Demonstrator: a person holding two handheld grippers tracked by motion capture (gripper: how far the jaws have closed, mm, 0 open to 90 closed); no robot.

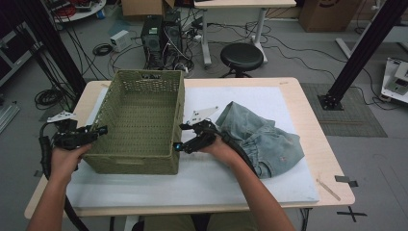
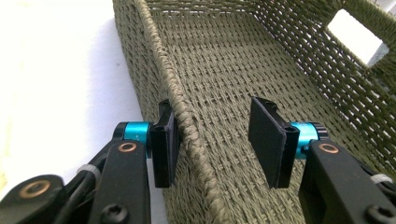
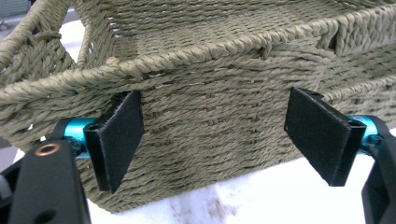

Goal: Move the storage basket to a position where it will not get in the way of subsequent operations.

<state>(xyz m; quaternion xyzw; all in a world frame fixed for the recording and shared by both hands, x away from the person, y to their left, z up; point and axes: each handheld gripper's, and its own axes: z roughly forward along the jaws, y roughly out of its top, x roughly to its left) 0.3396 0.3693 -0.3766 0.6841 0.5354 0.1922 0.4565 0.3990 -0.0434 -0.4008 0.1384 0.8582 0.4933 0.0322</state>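
Left hand-held gripper (image 2: 218, 144) straddles the olive woven rope basket (image 1: 139, 113) rim at centre-left of the high view, jaws half open, not pinching — close squarely; right hand-held gripper (image 3: 229, 140) gapes empty outside its wall.

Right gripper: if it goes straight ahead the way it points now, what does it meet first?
Most likely the outer side wall of the woven basket. In the right gripper view, the right gripper has its open jaws facing that wall just below the rim, with nothing between. The gap looks small, though depth is hard to judge.
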